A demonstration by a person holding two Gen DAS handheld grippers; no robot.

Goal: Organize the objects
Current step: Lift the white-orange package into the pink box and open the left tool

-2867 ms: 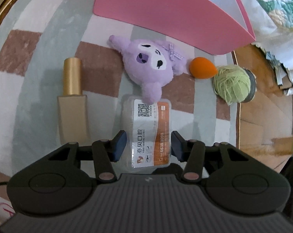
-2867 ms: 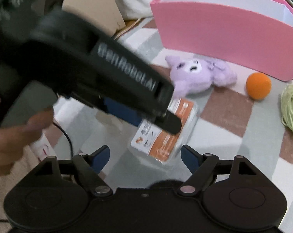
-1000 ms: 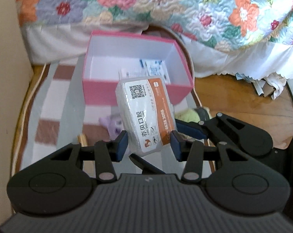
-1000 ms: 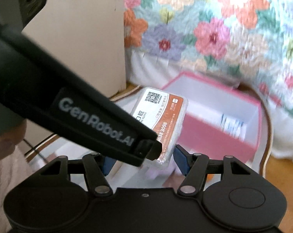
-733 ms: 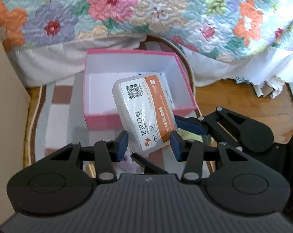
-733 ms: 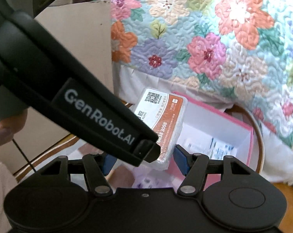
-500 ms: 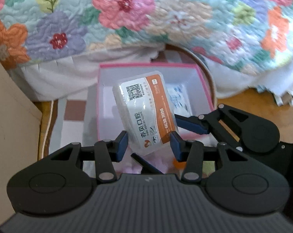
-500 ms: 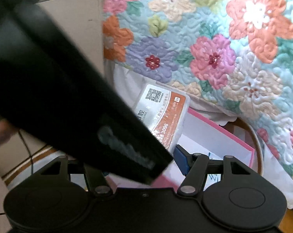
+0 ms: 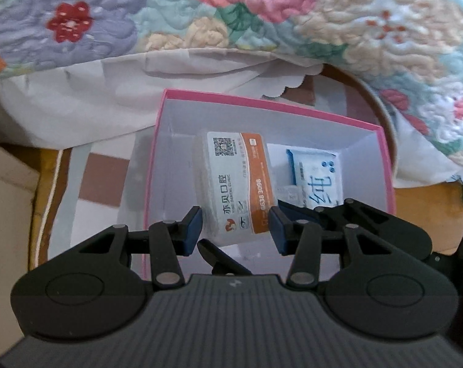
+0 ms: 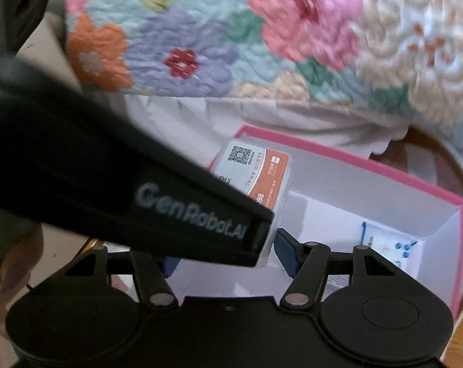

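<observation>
My left gripper (image 9: 236, 230) holds a clear plastic case with a white and orange label (image 9: 236, 184) over the open pink box (image 9: 271, 104). Its blue pads sit at the case's near end, and I cannot tell whether they still press it. The case also shows in the right wrist view (image 10: 256, 168), partly hidden behind the left gripper's black body (image 10: 139, 190). My right gripper (image 10: 228, 254) is open and empty, just below and to the right of the left one. A white and blue tissue pack (image 9: 314, 181) lies inside the box.
A floral quilt (image 9: 231, 9) with a white skirt hangs behind the box. A checked cloth (image 9: 102, 181) covers the round table at the left. A beige cardboard box (image 9: 4, 190) stands at the far left. Wooden floor (image 9: 427, 202) shows at the right.
Both grippers have moved forward and down over the pink box. The case now hangs lower, inside the box opening, and the gap between the left pads looks a little wider.
</observation>
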